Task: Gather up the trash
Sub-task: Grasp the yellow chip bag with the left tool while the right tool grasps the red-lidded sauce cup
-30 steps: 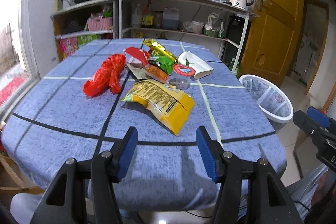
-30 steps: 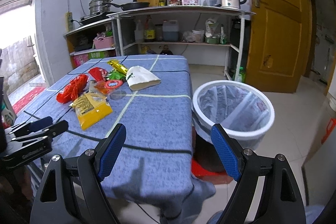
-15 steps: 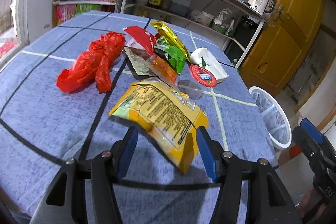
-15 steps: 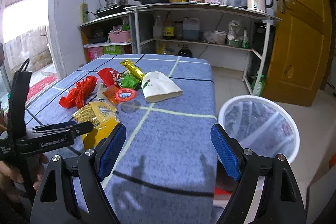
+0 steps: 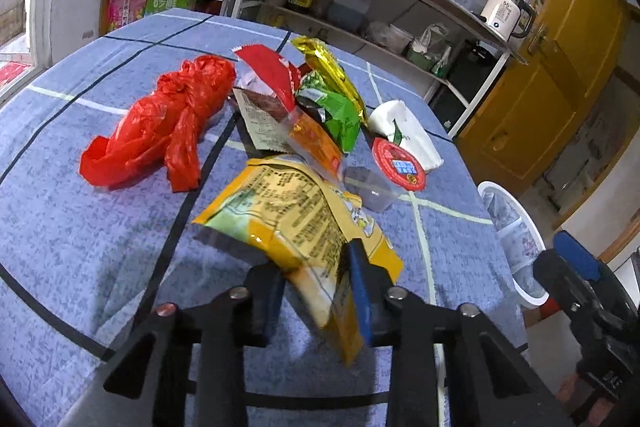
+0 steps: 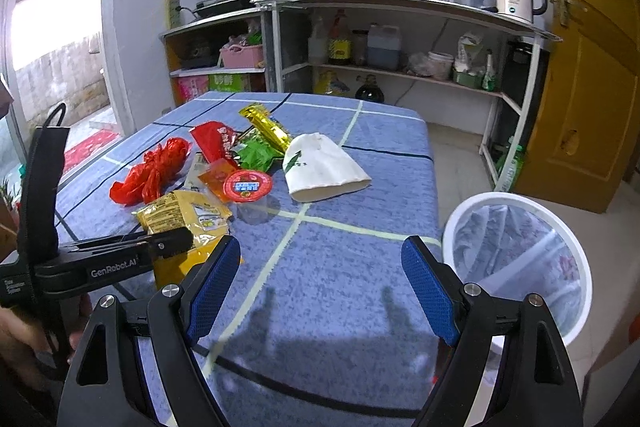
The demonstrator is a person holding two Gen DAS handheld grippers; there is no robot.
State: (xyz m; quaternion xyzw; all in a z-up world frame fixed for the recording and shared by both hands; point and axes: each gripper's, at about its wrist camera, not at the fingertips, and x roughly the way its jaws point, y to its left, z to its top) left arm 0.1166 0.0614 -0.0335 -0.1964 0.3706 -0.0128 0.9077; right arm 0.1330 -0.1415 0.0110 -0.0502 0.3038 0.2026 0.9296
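Observation:
A pile of trash lies on the blue table (image 5: 72,235): a yellow snack bag (image 5: 292,219), a red plastic bag (image 5: 168,123), red, green and gold wrappers, a clear cup with a red lid (image 5: 398,167) and a white paper cup (image 5: 404,131). My left gripper (image 5: 316,291) has closed on the near end of the yellow snack bag, seen also in the right wrist view (image 6: 184,215). My right gripper (image 6: 320,283) is open and empty above the table's near right part. A white bin (image 6: 520,255) stands on the floor right of the table.
A metal shelf unit (image 6: 400,39) with pots, bottles and a kettle stands behind the table. A yellow door (image 6: 592,67) is at the right. The table's right edge drops to the floor beside the bin.
My left gripper moved forward over the table and closed its jaws on the near end of the yellow snack bag. My right gripper moved forward and left over the table, still open.

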